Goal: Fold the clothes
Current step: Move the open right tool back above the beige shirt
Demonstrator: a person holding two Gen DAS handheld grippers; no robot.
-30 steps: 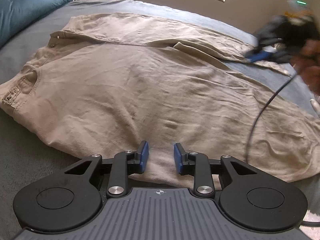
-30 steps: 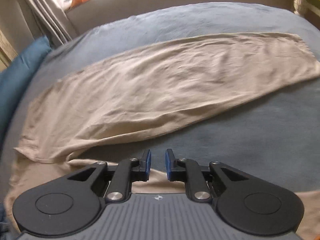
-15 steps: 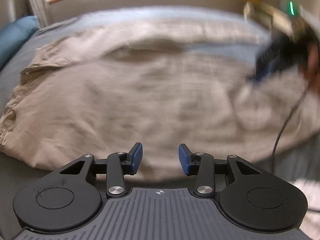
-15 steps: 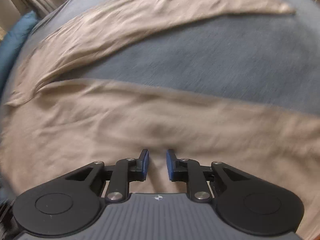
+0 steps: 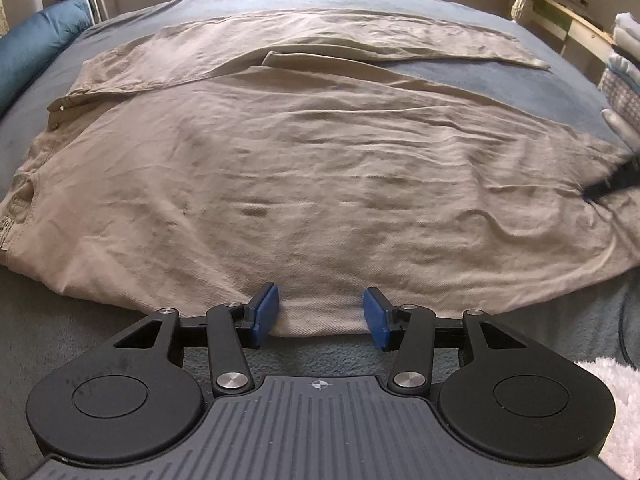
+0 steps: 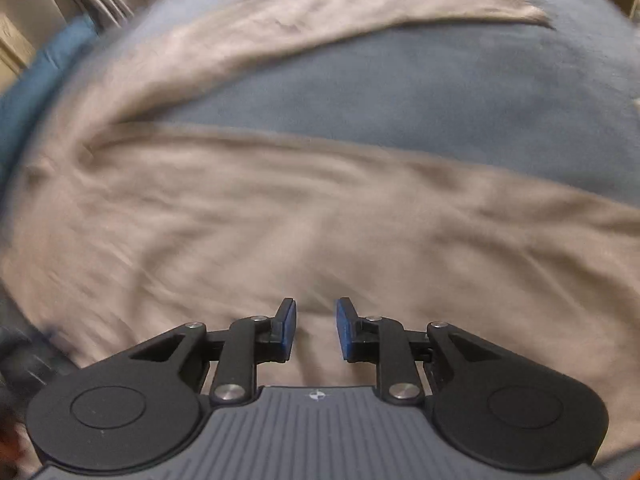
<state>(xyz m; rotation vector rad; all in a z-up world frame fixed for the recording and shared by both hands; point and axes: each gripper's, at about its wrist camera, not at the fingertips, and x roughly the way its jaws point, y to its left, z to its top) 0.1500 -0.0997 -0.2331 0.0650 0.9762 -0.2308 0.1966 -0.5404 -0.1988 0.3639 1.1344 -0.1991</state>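
A pair of beige trousers [image 5: 304, 168] lies spread flat on a blue-grey bed, waistband at the left, two legs running right with a strip of blanket between them. My left gripper [image 5: 319, 312] is open, its blue pads on either side of the near trouser edge. In the right wrist view, which is blurred by motion, the same trousers [image 6: 280, 232] fill the lower half, and the far leg [image 6: 320, 20] arcs across the top. My right gripper [image 6: 316, 328] hovers open above the near leg with nothing between its pads.
The blue-grey blanket [image 5: 480, 76] covers the bed. A teal pillow [image 5: 28, 48] lies at the far left. Folded pale fabrics [image 5: 624, 64] are stacked at the right edge, beside a wooden frame [image 5: 560, 12]. A dark blurred object [image 5: 612, 184] rests on the trousers' right end. A white fluffy item [image 5: 616, 408] shows lower right.
My left gripper has swung right and opened wider at the near trouser edge. My right gripper has dropped from the far leg to over the near leg and opened slightly.
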